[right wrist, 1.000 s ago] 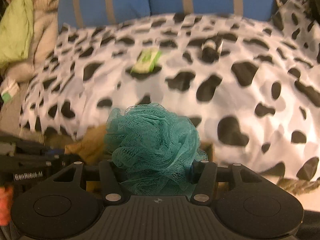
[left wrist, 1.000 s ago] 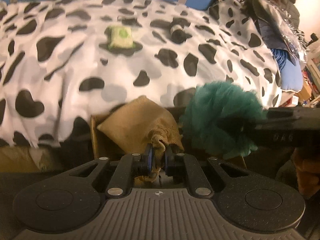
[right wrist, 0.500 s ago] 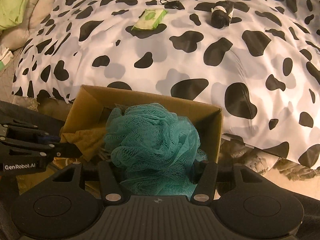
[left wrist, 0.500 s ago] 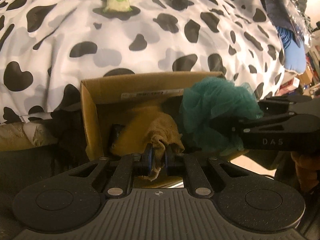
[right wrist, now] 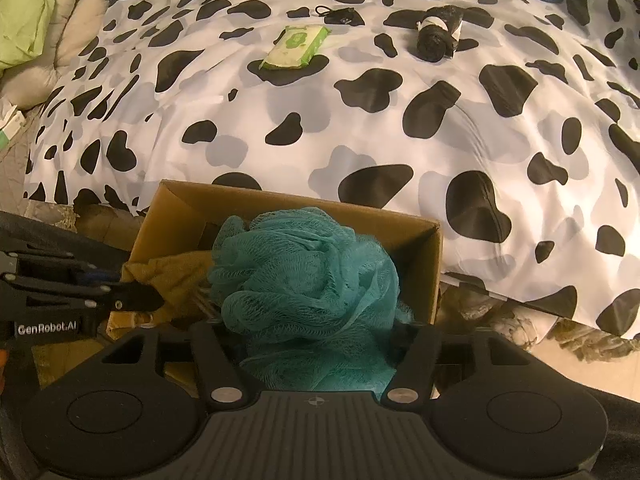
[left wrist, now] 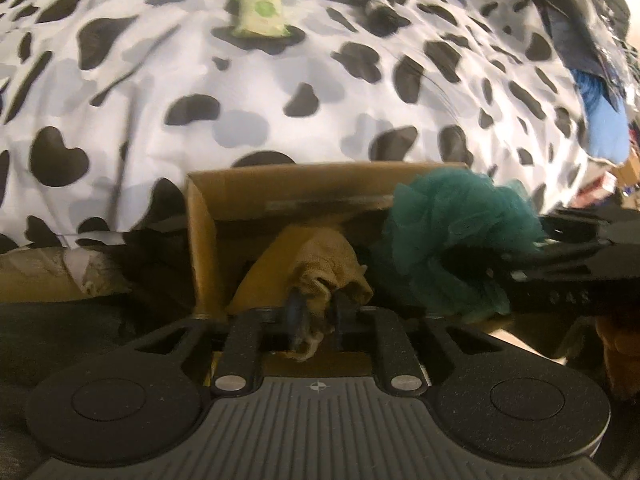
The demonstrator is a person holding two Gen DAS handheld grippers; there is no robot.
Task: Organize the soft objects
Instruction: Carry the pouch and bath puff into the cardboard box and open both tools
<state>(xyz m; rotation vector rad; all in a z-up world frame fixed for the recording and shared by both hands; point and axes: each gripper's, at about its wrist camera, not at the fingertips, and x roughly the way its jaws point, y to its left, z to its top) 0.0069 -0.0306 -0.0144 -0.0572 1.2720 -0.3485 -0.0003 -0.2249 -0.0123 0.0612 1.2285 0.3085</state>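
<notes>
Over the open brown cardboard box [right wrist: 434, 264], the left gripper [left wrist: 316, 316], jaws just parting, loosely flanks the tan burlap pouch [left wrist: 320, 264]; at its 3 o'clock the right gripper [right wrist: 316, 344], widening, straddles the teal mesh bath pouf [right wrist: 304, 276].

We are seeing the open cardboard box [right wrist: 420, 276] crowded: the teal mesh loofah [right wrist: 304, 276] is filling its right half, the tan cloth [left wrist: 320, 264] its left. Both hand-held grippers are blocking the near rim. Beyond, the cow-print bed [right wrist: 400, 128] is lying mostly open, with a wipes pack [right wrist: 298, 48] and a black roll [right wrist: 436, 34] sitting far back.
</notes>
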